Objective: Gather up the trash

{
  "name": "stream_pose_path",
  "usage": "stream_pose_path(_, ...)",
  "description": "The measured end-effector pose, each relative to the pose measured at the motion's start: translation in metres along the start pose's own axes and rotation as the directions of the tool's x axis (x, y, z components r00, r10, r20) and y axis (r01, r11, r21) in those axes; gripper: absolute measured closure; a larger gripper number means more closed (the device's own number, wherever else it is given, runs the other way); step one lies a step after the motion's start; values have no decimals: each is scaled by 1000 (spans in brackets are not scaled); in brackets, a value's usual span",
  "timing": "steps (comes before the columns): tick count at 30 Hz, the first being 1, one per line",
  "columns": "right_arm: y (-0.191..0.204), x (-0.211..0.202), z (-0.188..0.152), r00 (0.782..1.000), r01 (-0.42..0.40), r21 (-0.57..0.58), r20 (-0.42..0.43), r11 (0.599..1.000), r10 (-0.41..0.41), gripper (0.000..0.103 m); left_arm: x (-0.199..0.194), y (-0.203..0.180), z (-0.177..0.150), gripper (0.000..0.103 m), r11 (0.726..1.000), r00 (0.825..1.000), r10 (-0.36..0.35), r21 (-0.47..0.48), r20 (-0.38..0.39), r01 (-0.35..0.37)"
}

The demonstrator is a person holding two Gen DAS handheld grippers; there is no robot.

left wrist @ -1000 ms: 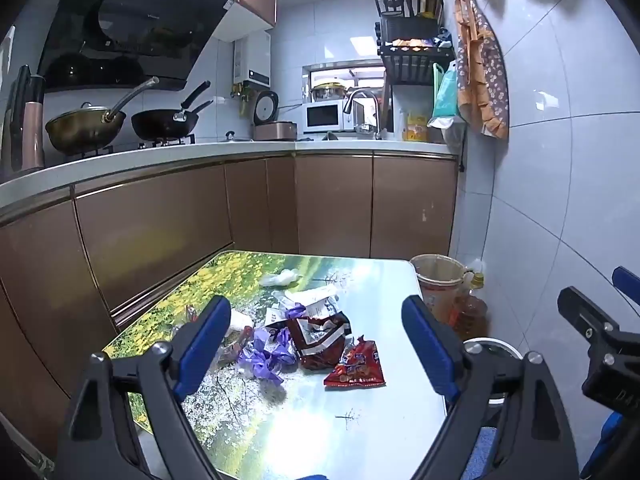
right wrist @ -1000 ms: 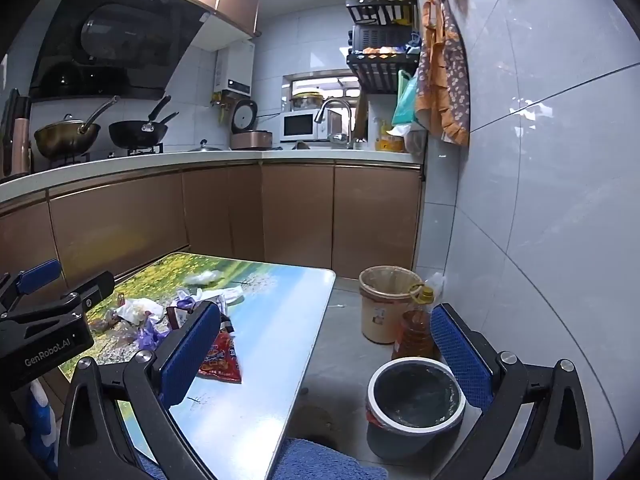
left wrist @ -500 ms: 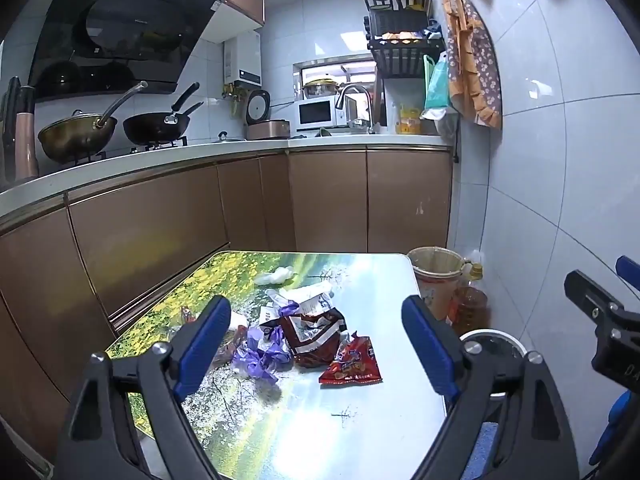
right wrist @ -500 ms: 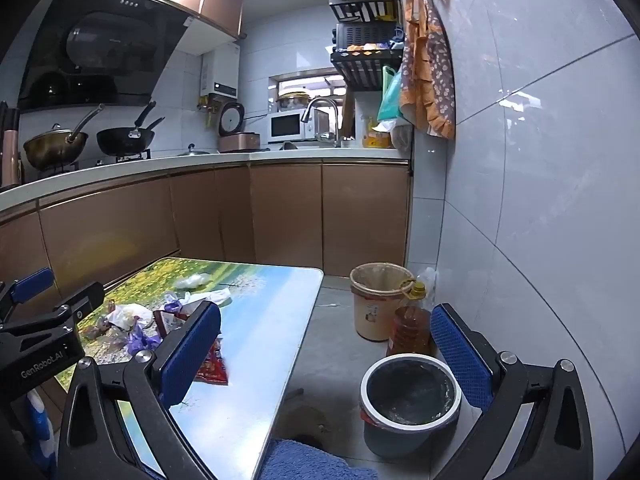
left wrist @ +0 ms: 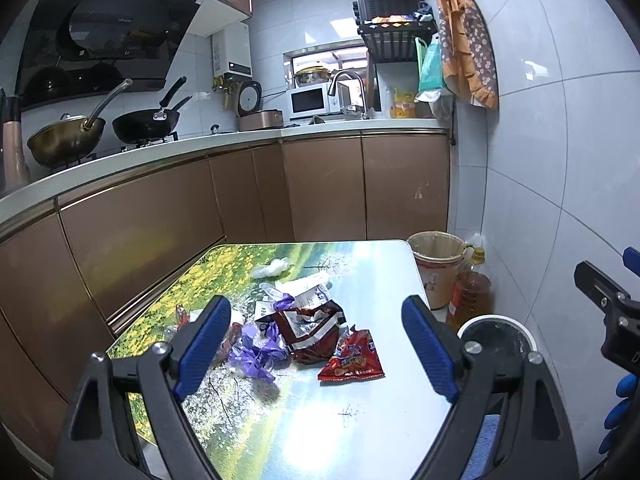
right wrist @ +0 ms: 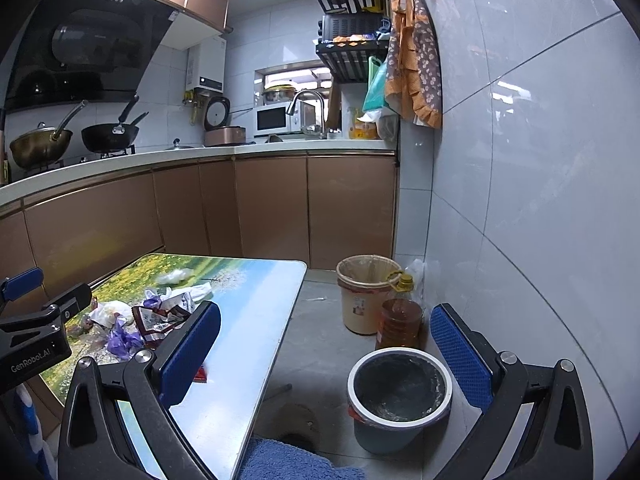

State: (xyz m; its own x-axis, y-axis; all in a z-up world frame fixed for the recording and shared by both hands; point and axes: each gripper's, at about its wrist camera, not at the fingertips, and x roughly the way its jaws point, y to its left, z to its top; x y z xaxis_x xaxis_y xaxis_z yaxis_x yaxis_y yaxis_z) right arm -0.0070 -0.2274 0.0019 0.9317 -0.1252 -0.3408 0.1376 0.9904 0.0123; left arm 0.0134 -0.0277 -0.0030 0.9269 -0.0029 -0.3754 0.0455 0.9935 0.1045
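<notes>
Low table (left wrist: 360, 420) beside the grey bin (right wrist: 400, 390), handy for dropping. Trash on it: dark red bag (left wrist: 310, 326), red wrapper (left wrist: 354, 360), purple scrap (left wrist: 256, 354), all untouched. Left gripper (left wrist: 316, 336) raised above the pile, jaws spread, empty. Right gripper (right wrist: 326, 344) likewise spread and empty, aimed floorward near the bin.
</notes>
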Motion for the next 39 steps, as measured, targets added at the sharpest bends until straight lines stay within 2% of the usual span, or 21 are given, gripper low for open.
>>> stream_pose_path(24, -1, 26, -9, 995, 62, 52, -85, 997, -58, 0, 29, 13, -6, 16, 995, 994, -95, -5, -59, 95)
stream_pose_path(39, 16, 46, -9, 989, 79, 14, -126, 997, -77, 0, 52, 25, -21, 16, 990, 983, -143, -28, -111, 141)
